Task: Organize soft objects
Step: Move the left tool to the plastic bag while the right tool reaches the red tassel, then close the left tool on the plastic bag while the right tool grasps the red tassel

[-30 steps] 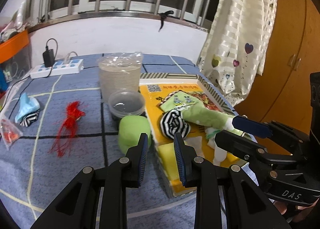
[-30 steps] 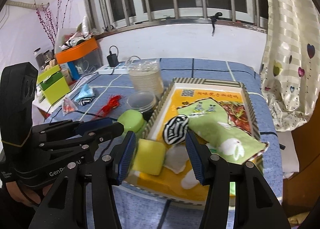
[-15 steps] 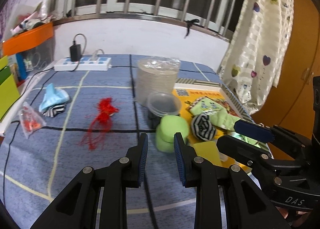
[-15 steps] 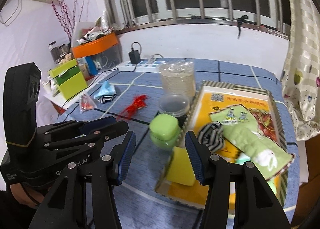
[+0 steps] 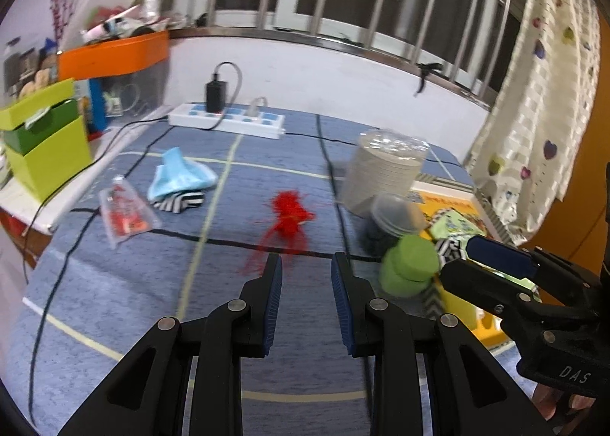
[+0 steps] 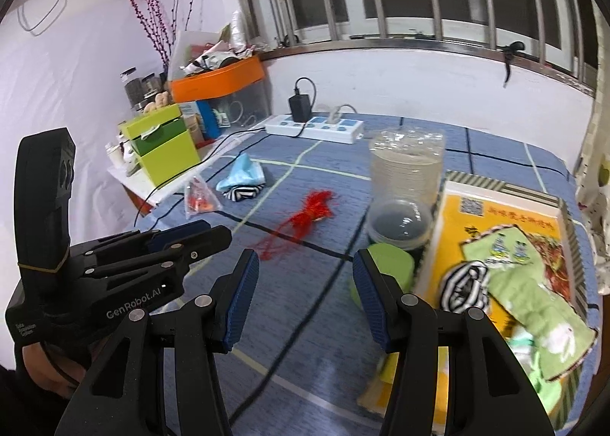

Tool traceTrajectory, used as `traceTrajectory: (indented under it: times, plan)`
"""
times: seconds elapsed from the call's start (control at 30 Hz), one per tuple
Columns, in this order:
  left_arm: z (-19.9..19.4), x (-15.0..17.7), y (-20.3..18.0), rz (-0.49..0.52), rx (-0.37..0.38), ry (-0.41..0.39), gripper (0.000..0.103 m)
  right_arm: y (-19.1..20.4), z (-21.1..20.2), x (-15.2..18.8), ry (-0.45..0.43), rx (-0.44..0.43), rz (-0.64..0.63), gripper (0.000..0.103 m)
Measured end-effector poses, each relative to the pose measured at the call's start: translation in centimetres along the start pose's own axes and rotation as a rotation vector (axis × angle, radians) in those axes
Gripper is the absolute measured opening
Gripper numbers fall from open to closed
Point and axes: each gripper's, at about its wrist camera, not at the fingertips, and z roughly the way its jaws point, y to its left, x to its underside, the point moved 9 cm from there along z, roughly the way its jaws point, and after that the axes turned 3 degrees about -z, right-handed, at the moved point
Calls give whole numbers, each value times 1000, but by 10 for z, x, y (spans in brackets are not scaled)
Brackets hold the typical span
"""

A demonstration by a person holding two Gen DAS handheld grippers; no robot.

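A red tassel (image 5: 286, 224) lies on the blue tablecloth just ahead of my open, empty left gripper (image 5: 306, 272); it also shows in the right wrist view (image 6: 310, 215). A light blue cloth (image 5: 179, 174) lies on a striped sock (image 5: 179, 203) at the left. A yellow tray (image 6: 507, 230) at the right holds a striped sock ball (image 6: 463, 285) and a green towel (image 6: 533, 306). A green sponge (image 5: 410, 264) sits beside the tray. My right gripper (image 6: 305, 279) is open and empty above the cloth.
A stack of clear plastic containers (image 5: 385, 169) and a dark-lidded tub (image 5: 394, 216) stand by the tray. A plastic bag with red bits (image 5: 124, 213), a power strip (image 5: 228, 119), cables, a green box (image 5: 42, 138) and an orange bin (image 5: 114, 54) are at the left.
Both grippers have swung left, away from the tray toward the red tassel and the blue cloth. Both stayed open and empty.
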Motion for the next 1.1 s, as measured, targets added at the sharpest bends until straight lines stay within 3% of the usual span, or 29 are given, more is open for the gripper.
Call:
traceTrajectory:
  times: [0.63, 0.97, 1.1]
  plan:
    - [-4, -22, 94, -109, -149, -51, 26, 28, 61, -30, 33, -38, -6, 53]
    - [28, -29, 159, -200, -260, -43, 27, 22, 124, -25, 133, -6, 29, 53]
    - [40, -32, 173, -218, -277, -37, 34, 19, 143, -22, 168, 12, 44, 53]
